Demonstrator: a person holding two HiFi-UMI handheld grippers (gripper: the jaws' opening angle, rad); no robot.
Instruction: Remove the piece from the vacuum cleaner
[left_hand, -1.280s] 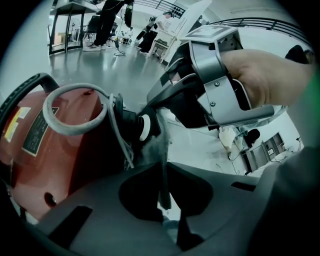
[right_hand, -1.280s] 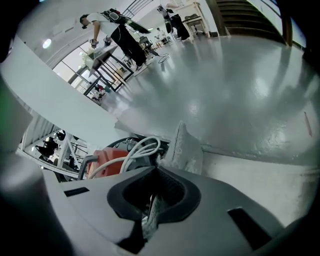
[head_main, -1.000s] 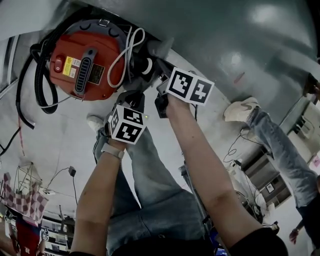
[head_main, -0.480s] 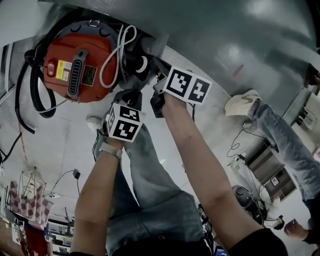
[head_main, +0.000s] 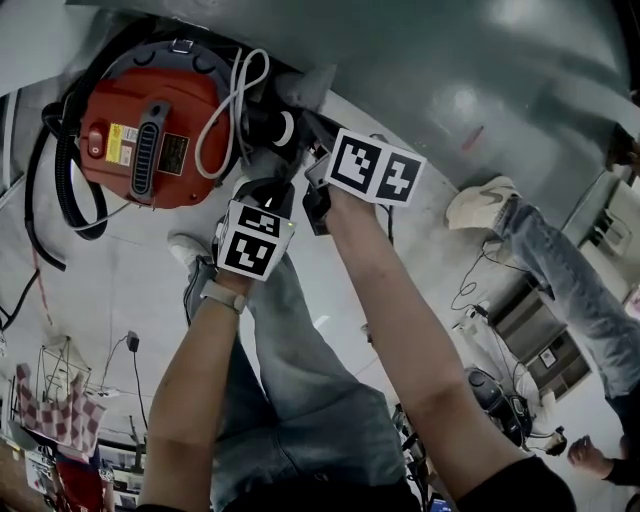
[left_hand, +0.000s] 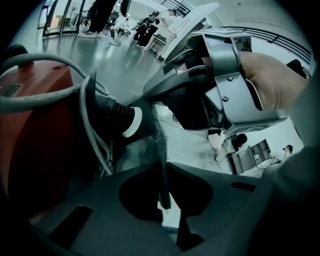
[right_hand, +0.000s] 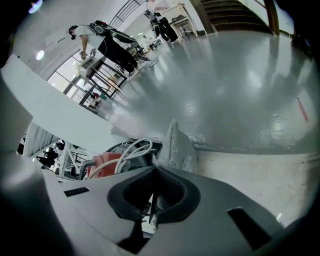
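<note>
Right gripper (right_hand: 155, 172): fingers closed tight on the grey piece (right_hand: 177, 145), which sticks out just past the tips. Left gripper (left_hand: 161, 167): fingers nearly together, pinching a thin lower edge of the same piece. The piece is seated on the black connector (left_hand: 112, 117) just beyond the left fingertips. The red vacuum cleaner (head_main: 150, 130) is beyond that, with a white cord (head_main: 225, 110) draped on it.

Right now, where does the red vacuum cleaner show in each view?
Head view: the vacuum cleaner lies upper left, above both grippers.
Left gripper view: its red body fills the left edge.
Right gripper view: a small red patch shows lower left of centre.
Shared landmark: the white cord looped on its side.
</note>
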